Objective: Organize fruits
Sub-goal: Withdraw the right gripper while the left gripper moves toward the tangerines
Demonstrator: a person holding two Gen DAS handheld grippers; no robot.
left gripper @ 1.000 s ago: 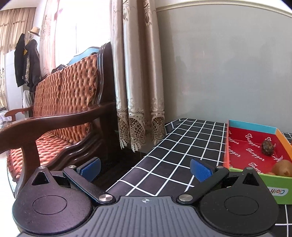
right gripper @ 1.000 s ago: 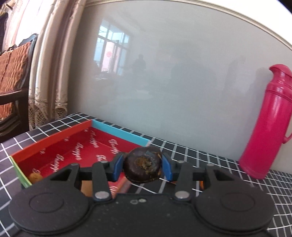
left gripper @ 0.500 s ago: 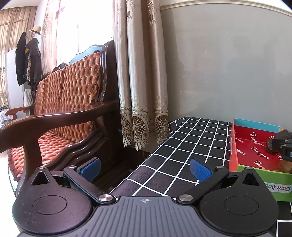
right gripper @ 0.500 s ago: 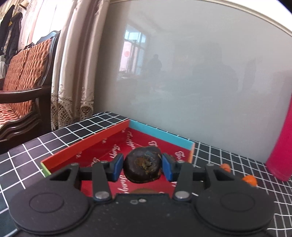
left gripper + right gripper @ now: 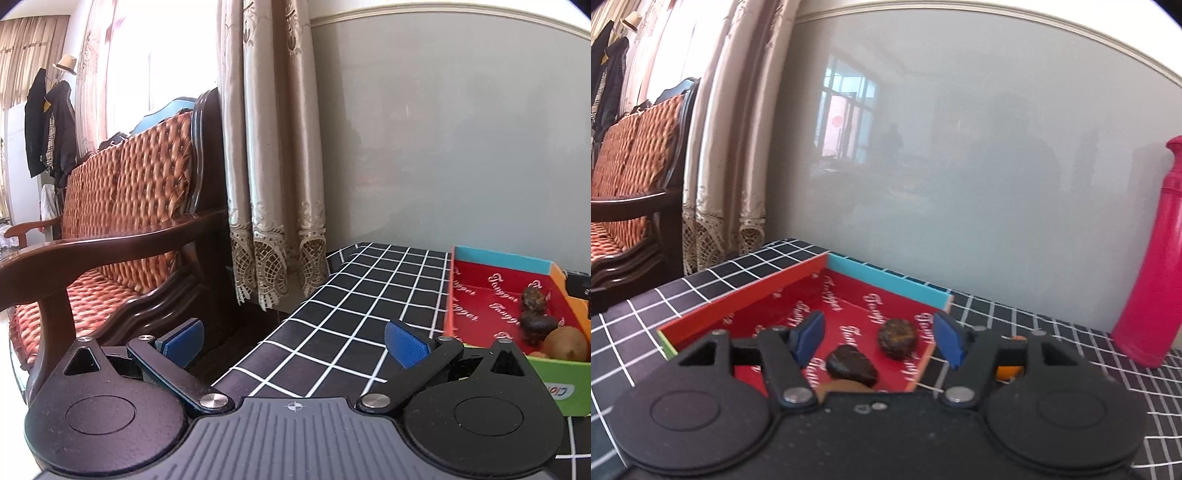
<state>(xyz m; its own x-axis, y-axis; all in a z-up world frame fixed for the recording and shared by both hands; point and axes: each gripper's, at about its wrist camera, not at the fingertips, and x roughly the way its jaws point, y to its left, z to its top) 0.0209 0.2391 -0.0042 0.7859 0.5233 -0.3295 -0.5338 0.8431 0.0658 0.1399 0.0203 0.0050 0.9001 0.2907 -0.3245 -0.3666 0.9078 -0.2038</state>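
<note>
Right gripper [image 5: 879, 341] fingers have just been opening, nothing between them, above two dark fruits [image 5: 851, 367] in the red box [image 5: 746, 301]. Left gripper [image 5: 293, 339] fingers wide, empty, over the tabletop [image 5: 343, 306].

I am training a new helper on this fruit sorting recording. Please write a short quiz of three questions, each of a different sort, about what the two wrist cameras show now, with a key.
1. True or false: the right gripper is clamped on a dark fruit.
2. Multiple choice: where do the two dark fruits lie? A) on the checked tablecloth; B) on the red floor of the box; C) beside the pink flask.
3. Fill in: the left gripper has its jaws ____ with nothing between them.

Key
1. False: its jaws have just been opening, and the pads stand clear of both fruits.
2. B
3. open
</note>
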